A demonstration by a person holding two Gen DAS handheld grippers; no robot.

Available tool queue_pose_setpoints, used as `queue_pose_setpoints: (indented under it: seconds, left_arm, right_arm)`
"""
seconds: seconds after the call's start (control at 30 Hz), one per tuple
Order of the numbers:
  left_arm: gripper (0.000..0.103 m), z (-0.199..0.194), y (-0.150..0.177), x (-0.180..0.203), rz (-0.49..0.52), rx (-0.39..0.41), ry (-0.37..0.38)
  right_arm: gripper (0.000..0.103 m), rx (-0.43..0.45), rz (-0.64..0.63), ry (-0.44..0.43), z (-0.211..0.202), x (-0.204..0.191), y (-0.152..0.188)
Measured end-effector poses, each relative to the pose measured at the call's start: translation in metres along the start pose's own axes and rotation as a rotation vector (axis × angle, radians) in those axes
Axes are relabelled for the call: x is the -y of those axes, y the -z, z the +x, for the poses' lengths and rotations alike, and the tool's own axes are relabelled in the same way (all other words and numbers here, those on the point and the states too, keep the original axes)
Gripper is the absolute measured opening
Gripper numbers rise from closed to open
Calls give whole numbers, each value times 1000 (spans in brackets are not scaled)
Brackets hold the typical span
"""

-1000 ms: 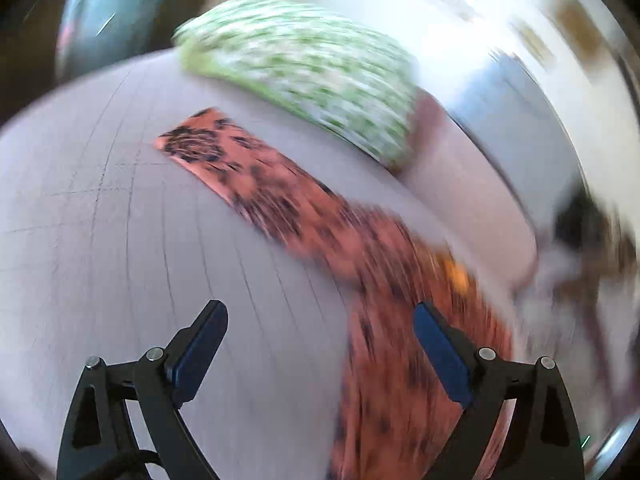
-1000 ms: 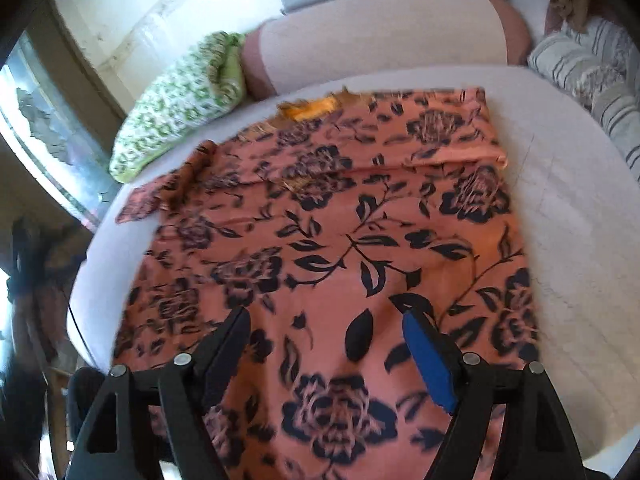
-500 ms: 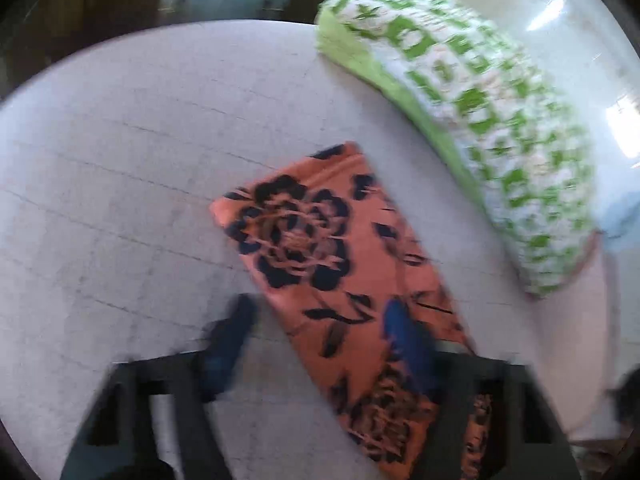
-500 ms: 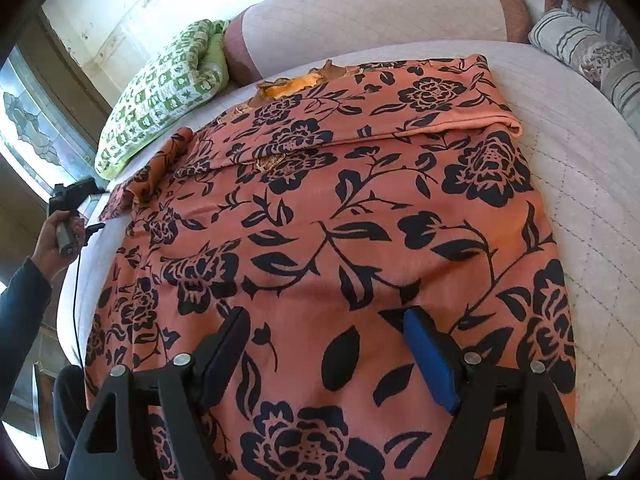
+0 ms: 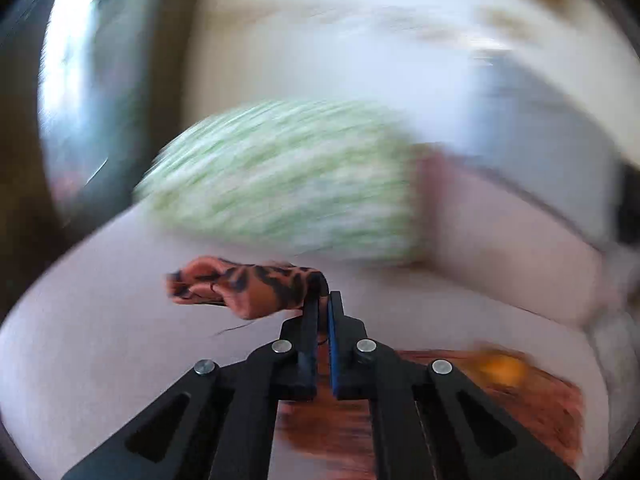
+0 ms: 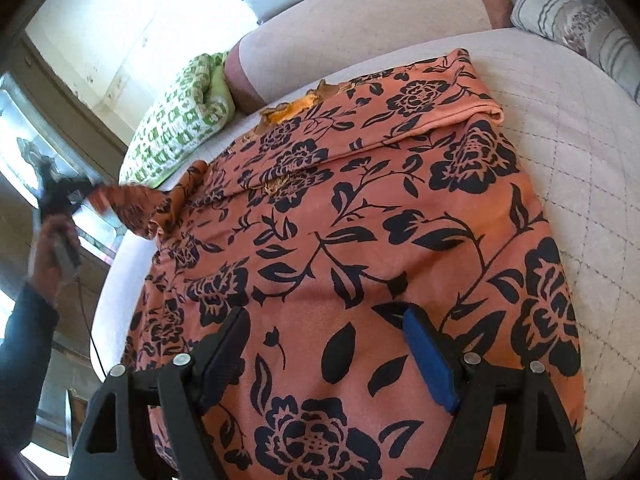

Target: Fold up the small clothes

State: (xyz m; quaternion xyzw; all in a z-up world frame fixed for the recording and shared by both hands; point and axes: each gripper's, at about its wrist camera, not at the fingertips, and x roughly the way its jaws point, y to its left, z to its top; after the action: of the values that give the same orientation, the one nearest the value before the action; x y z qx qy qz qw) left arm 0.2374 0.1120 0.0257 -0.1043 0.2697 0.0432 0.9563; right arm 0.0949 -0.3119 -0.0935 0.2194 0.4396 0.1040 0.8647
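An orange garment with black flowers (image 6: 360,216) lies spread over the pale quilted bed (image 6: 568,120), its far edge folded over. My left gripper (image 5: 323,300) is shut on the garment's sleeve (image 5: 248,286), which hangs lifted and bunched off the bed. In the right wrist view that lifted sleeve (image 6: 136,204) stretches out to the left gripper (image 6: 78,190), held by a hand (image 6: 52,248) at the far left. My right gripper (image 6: 326,344) hovers open just above the garment's near part, nothing between its fingers.
A green and white patterned pillow (image 6: 180,116) lies at the bed's far left corner, beside a pink bolster (image 6: 360,40). Striped pillows (image 6: 576,20) sit at the far right. Bare quilt shows to the right of the garment.
My left gripper closed on the sleeve end and lifted it off the bed. The right gripper sank a little closer to the garment, still open.
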Motion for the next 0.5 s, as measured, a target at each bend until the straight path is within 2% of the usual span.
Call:
queue_pose_setpoints:
  seconds: [0.07,0.1,0.13,0.17,0.2,0.23,0.27,0.3,0.37,0.4,0.43,0.5]
  left_arm:
    - [3,-22,2,61,108,38,132]
    - [3,-33,8,109,185,37,236]
    - [4,-38,11,133,219,19,299]
    - [7,-37,25,171,274,-37,391]
    - [13,-30,42,199,337,-118,464]
    - [35,-21,58,217,388,-190,514]
    - [54,-14,73,226,408,-234,526]
    - [58,0,94,227,416,-307,506]
    - [58,18,114,204,374,-396,450]
    - [58,23,117,185,338,-410,425]
    - [59,19,120,168,316,-409,399]
    - [64,24,118,121,289,-370,250]
  right_arm:
    - [81,10,6,-4,-3,1,0]
    - [81,17,12,-6,-5,2,0]
    - [81,21,17,-7,-7,3,0]
    - [82,25,24,-8,-8,4,0]
    - [82,28,35,-7,-10,6,0]
    - [82,27,46,-6,-12,8,-2]
    - [82,32,62,-8,-15,11,-3]
    - [82,46,84,-14,-21,14,-5]
    - [84,76,109,-25,-31,19,-10]
    - [85,102,126,-27,-40,22,-15]
    - [87,115,131,-28,-44,24,-19]
    - [87,126,97,-25,-49,25,-36]
